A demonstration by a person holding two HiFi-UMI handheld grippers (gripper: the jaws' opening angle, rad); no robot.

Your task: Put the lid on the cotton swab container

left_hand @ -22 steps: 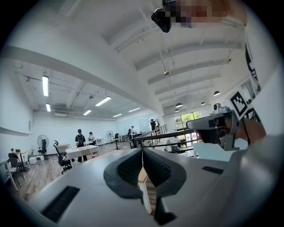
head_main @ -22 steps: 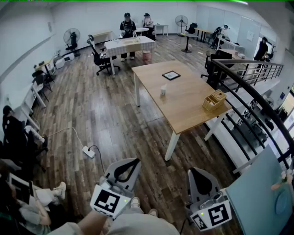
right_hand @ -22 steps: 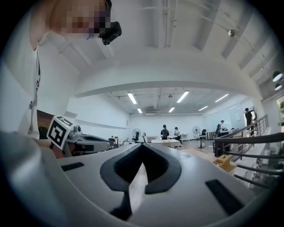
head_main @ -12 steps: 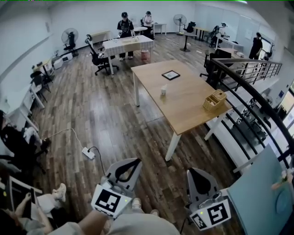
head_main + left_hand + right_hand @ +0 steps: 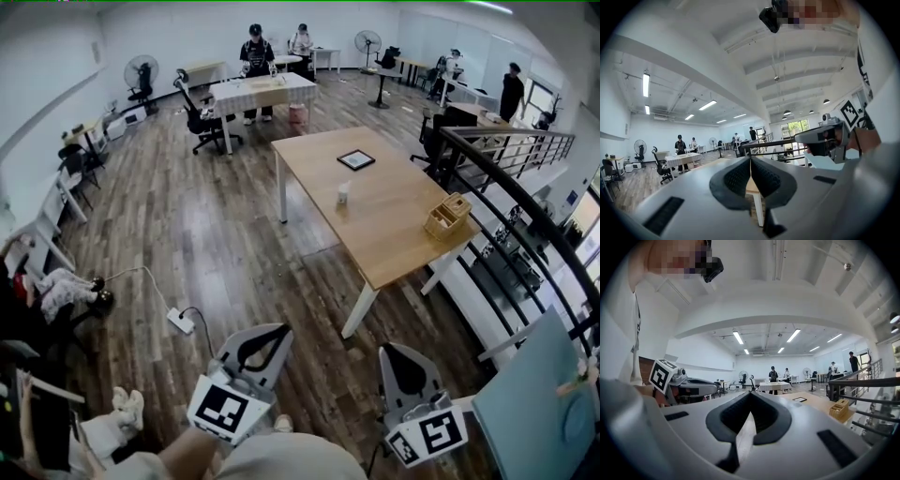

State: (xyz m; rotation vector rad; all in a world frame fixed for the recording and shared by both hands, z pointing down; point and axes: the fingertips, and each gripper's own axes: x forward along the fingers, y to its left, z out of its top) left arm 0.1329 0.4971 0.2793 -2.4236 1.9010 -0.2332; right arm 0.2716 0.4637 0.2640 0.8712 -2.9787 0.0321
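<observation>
A small white container [image 5: 343, 193] stands far off on the wooden table [image 5: 394, 225], with a flat black-framed square [image 5: 356, 159] behind it. No lid can be made out at this distance. Both grippers are held low near the person's body, well short of the table. My left gripper [image 5: 270, 334] is shut with nothing in it, its pads meeting in the left gripper view [image 5: 751, 160]. My right gripper [image 5: 405, 354] is also shut and empty, jaws closed tip to tip in the right gripper view [image 5: 751, 395].
A wooden basket [image 5: 446, 217] sits at the table's right edge. A black stair railing [image 5: 525, 234] curves along the right, with a pale blue panel [image 5: 534, 412] below it. A power strip and cable [image 5: 181, 321] lie on the floor at left. People and desks fill the far room.
The head view has shifted slightly, so the table sits a little further right. A seated person at the left edge has moved. Both grippers stay shut in about the same place.
</observation>
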